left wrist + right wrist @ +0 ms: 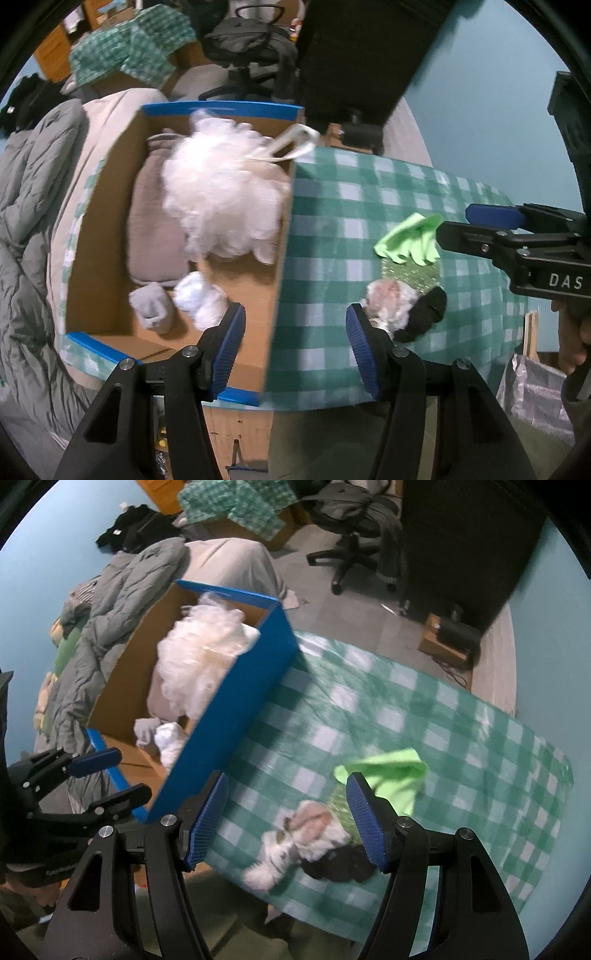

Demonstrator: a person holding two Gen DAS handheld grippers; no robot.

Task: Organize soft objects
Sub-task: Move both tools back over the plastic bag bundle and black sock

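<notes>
A cardboard box with blue edges (pixel 221 107) holds a beige cushion (pixel 155 229), a white mesh puff (pixel 221 192), a small grey cloth (pixel 151 306) and a white wad (pixel 199 295). My left gripper (pixel 297 347) hangs open over the box's right wall, with nothing between its pads. On the green checked cloth (pixel 424 709) lie a lime cloth (pixel 395 771), a glittery green sponge (pixel 410 275), a fluffy white-pink piece (pixel 299 842) and a black piece (pixel 340 864). My right gripper (pixel 288 819) stands open above this pile, with the fluffy piece showing between its pads below.
A grey quilted cover (pixel 26 229) lies left of the box. Behind stand an office chair (pixel 354 554) and a dark cabinet (pixel 461 542). A small brown box (pixel 443 638) sits on the floor beyond the table. A hand (pixel 576 332) holds the right gripper's handle.
</notes>
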